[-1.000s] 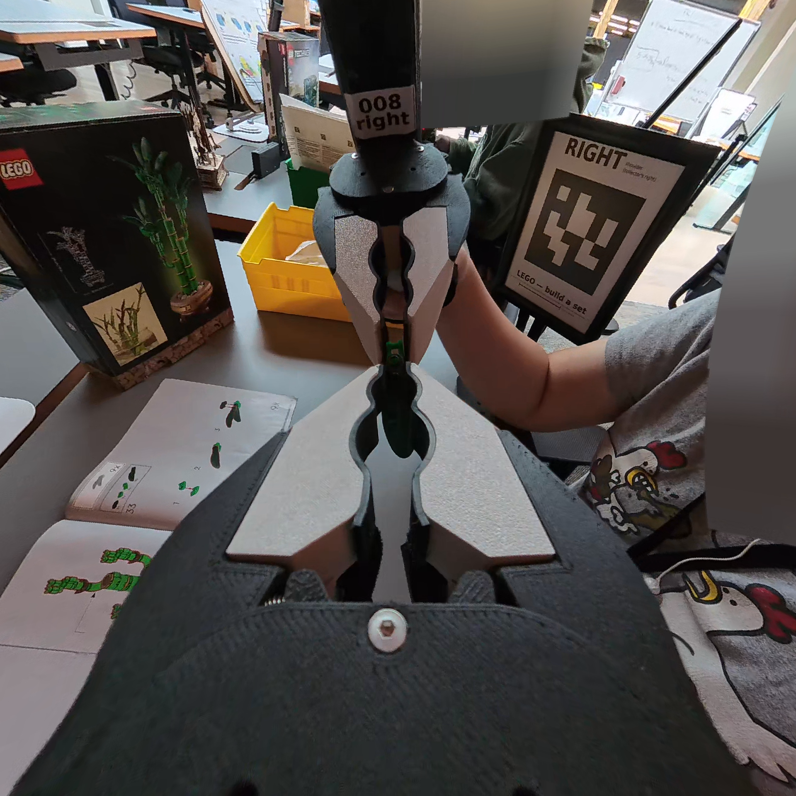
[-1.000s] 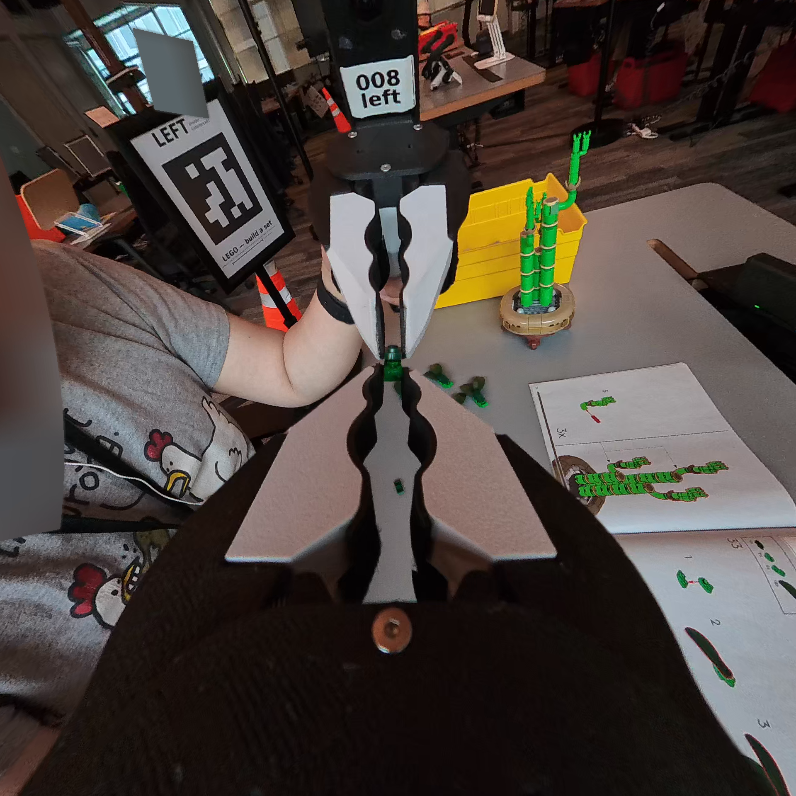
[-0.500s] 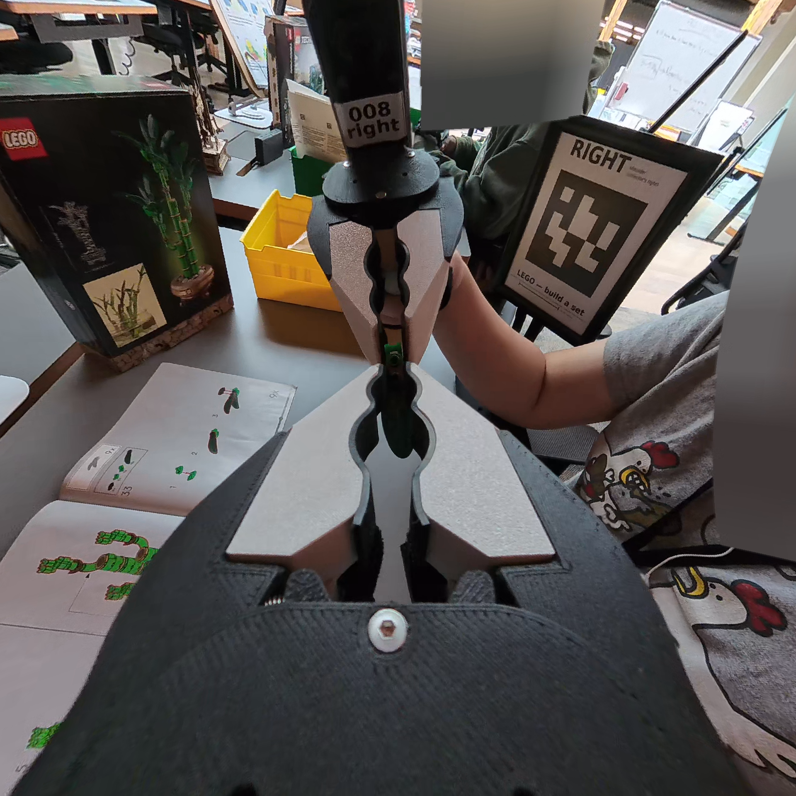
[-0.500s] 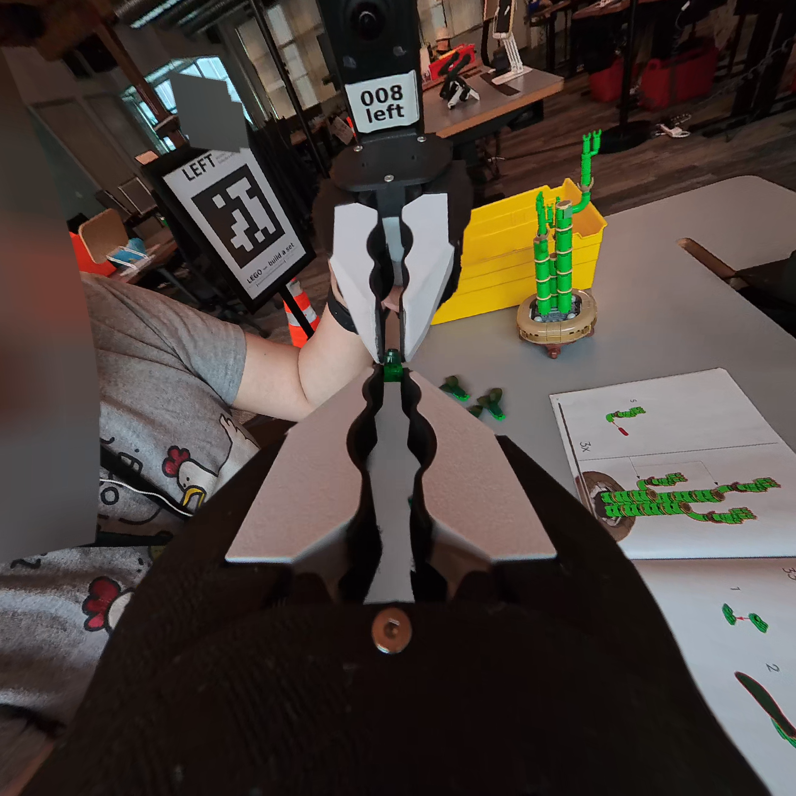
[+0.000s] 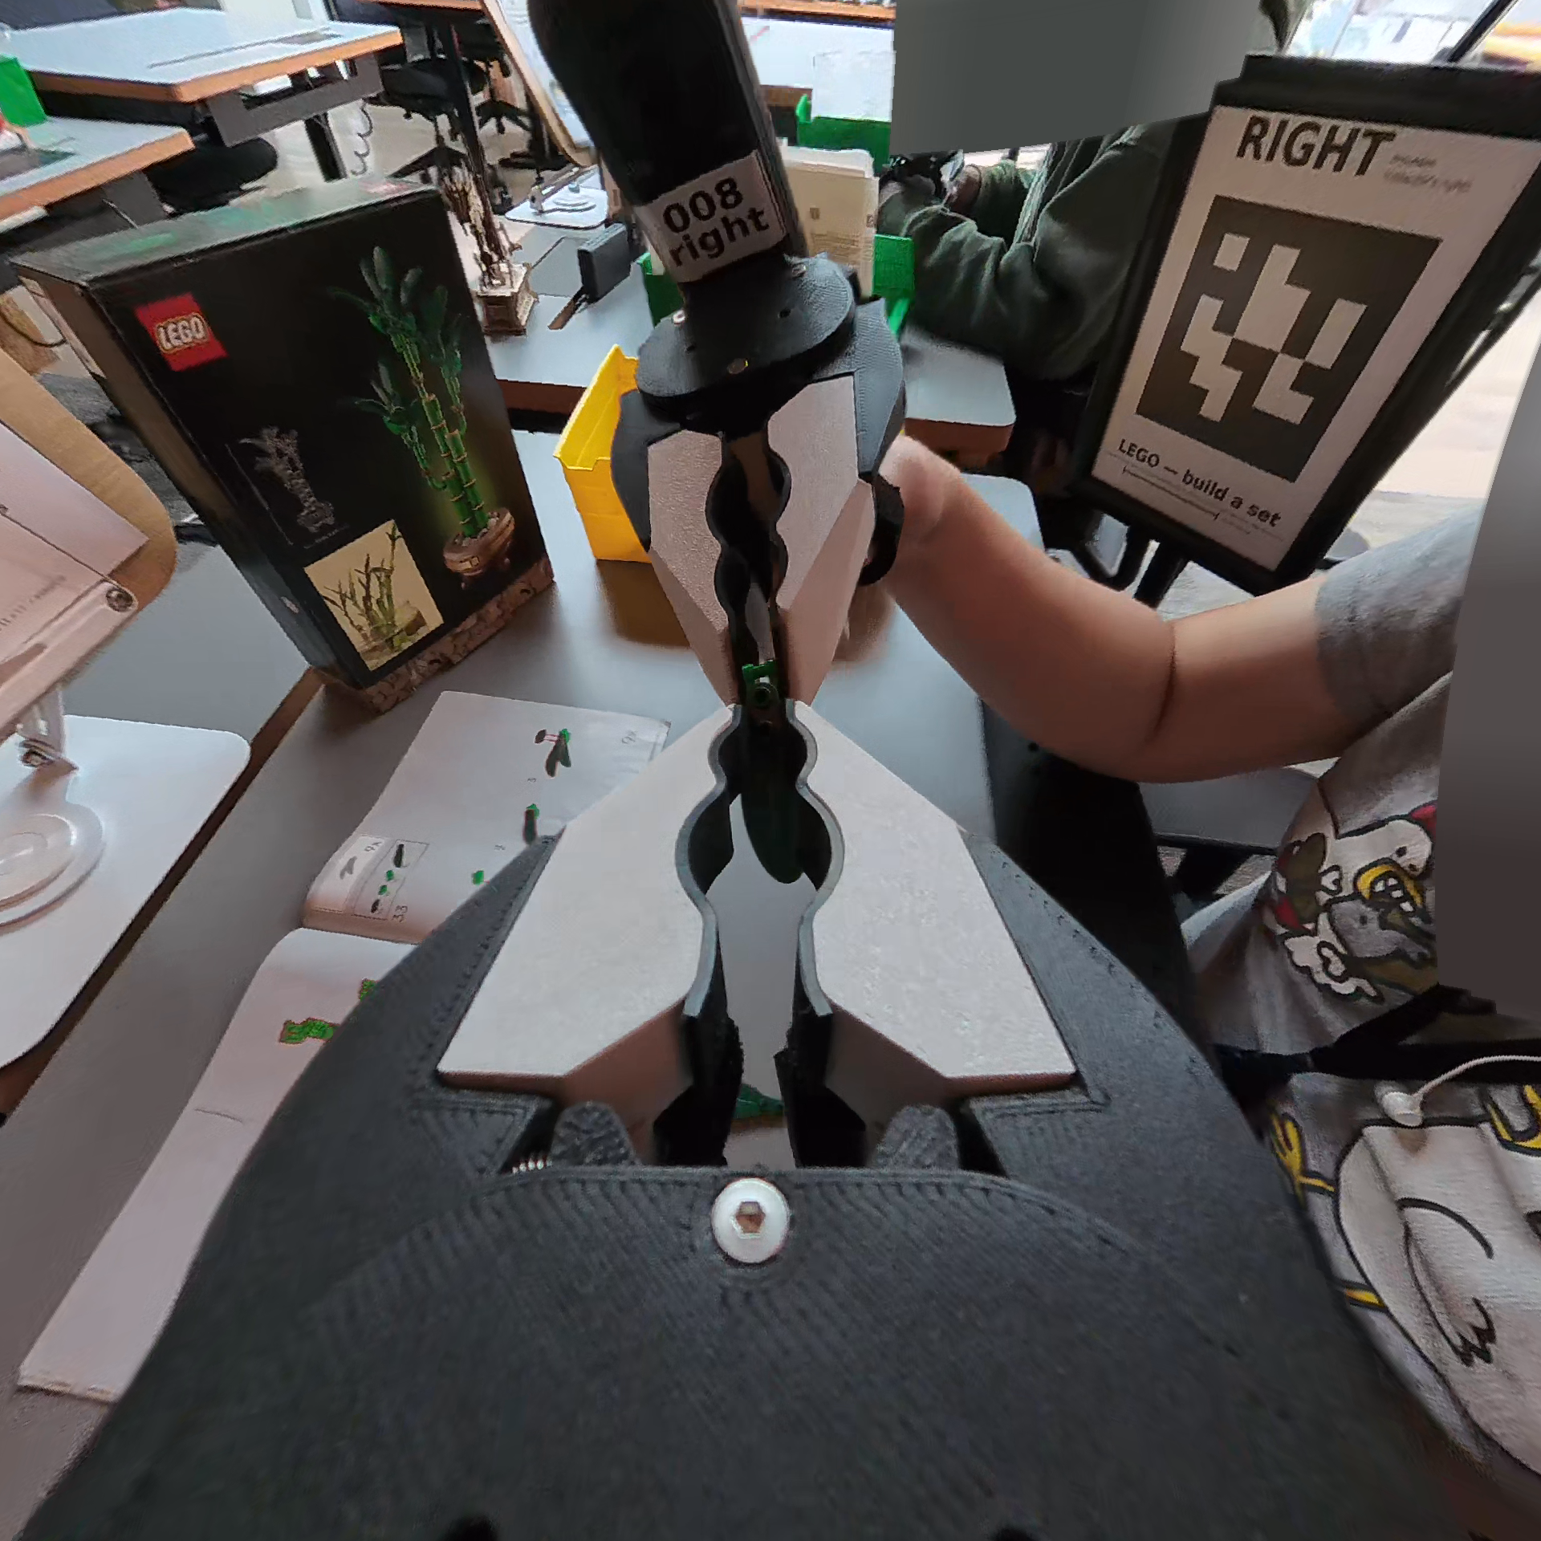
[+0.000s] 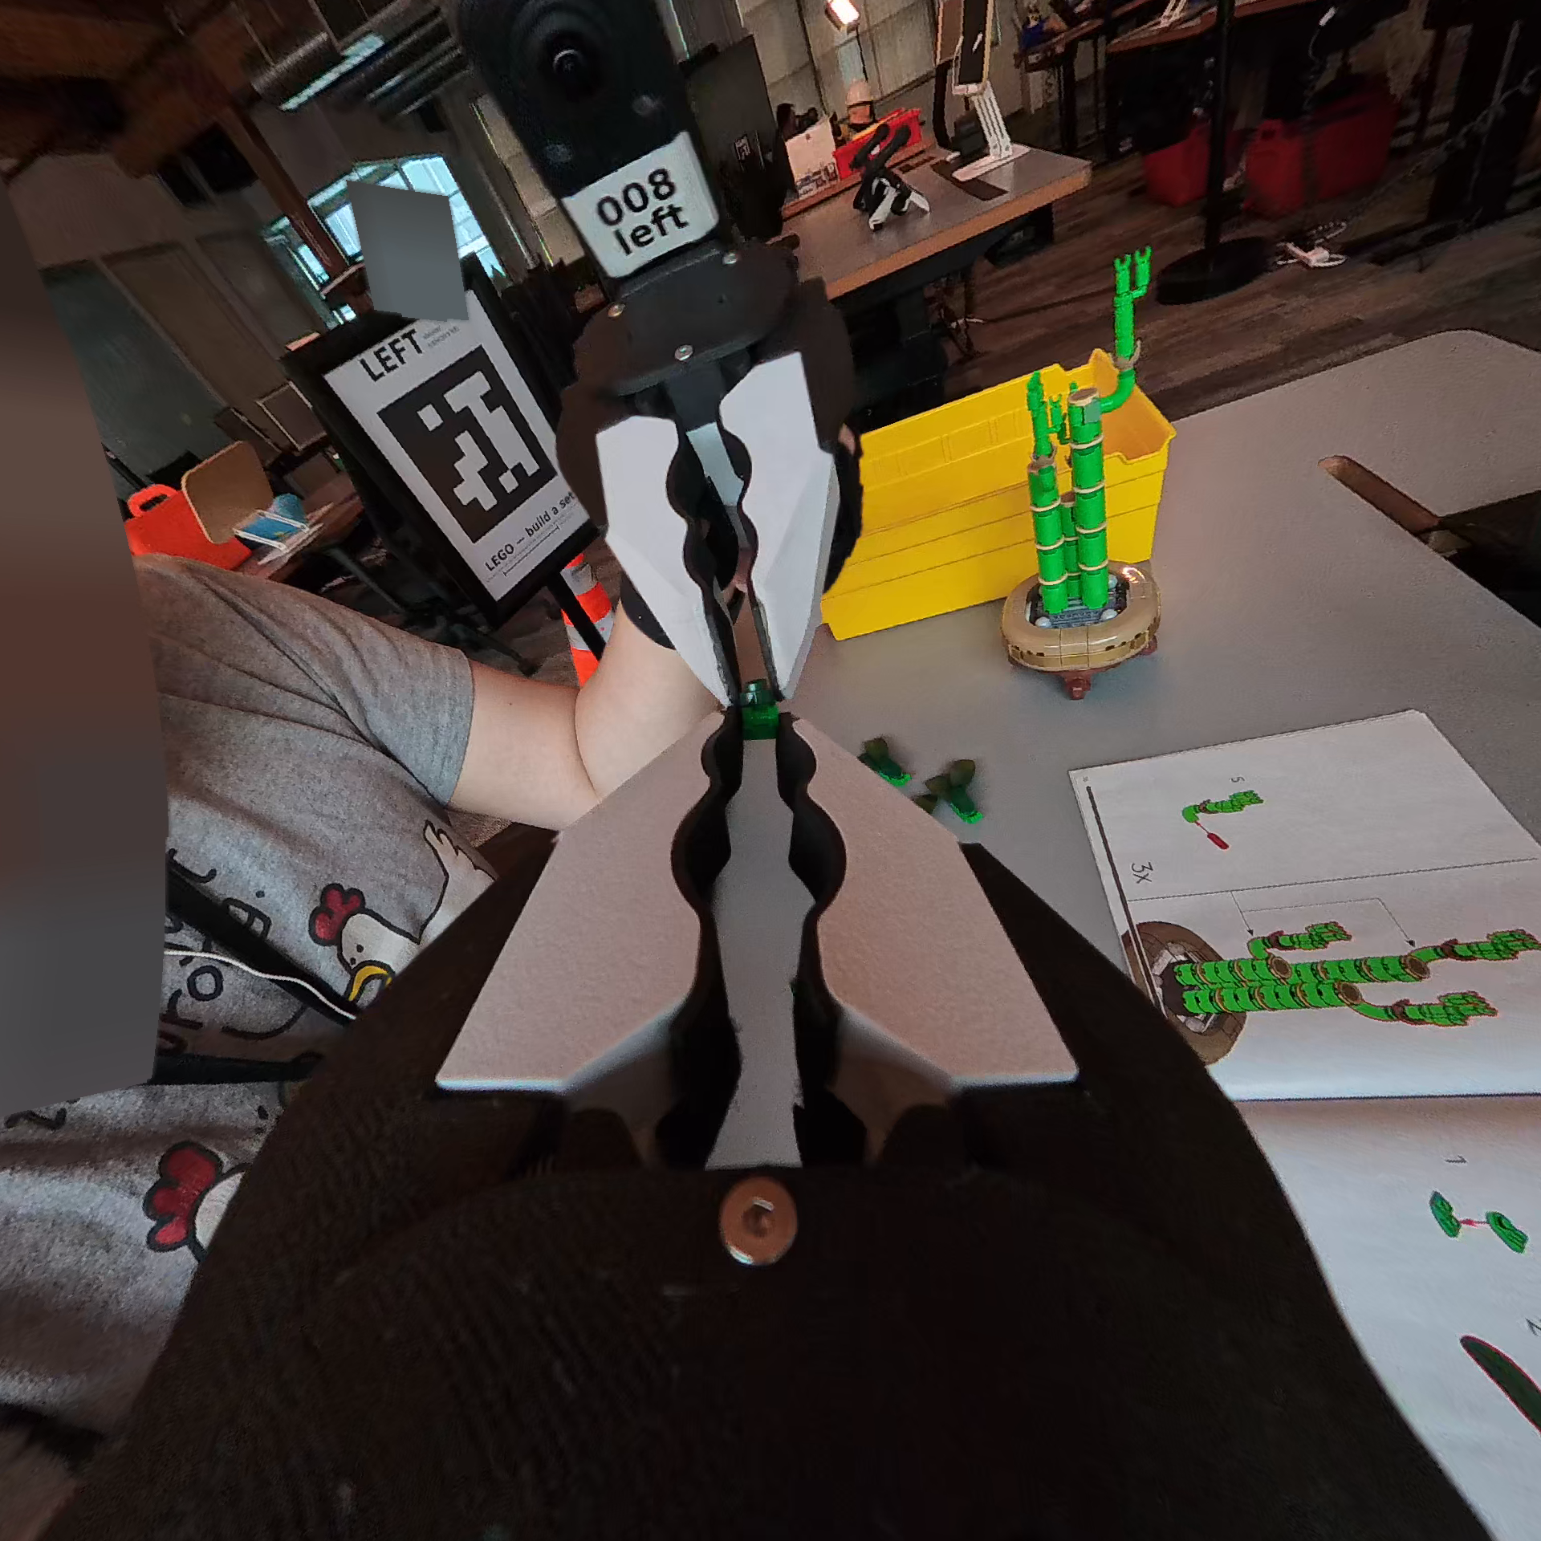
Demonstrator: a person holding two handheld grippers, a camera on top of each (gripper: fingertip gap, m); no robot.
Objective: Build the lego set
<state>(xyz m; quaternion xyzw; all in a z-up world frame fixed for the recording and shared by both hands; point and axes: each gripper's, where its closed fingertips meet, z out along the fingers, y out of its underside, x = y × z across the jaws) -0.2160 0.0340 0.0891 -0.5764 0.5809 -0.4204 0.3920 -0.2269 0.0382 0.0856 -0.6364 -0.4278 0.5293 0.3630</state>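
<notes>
My left gripper (image 5: 760,710) is shut on a dark green leaf piece (image 5: 775,834) that lies between its fingers. My right gripper (image 6: 757,730) is shut on a small bright green piece (image 6: 757,717). The two grippers meet tip to tip above the table's near edge, and the two pieces touch. In the left wrist view the right gripper (image 5: 763,685) comes down from above with the small piece (image 5: 760,677) at its tips. The left gripper (image 6: 752,682) shows likewise in the right wrist view. The part-built green bamboo model (image 6: 1076,534) stands in its tan pot further back.
Loose green leaf pieces (image 6: 942,788) lie on the grey table (image 6: 1292,667). The open instruction booklet (image 6: 1334,834) lies to the right, also seen in the left wrist view (image 5: 500,800). A yellow bin (image 6: 942,517) stands behind. The set's box (image 5: 317,434) stands at the left. My left and right fingertips are right by each other. Left tips and right tips are each some 35 cm from the part-built green bamboo model (image 6: 1076,534).
Both grippers have stayed shut and tip to tip with the pieces together. The pair has tilted and shifted a little, so the background has slid in both views.
</notes>
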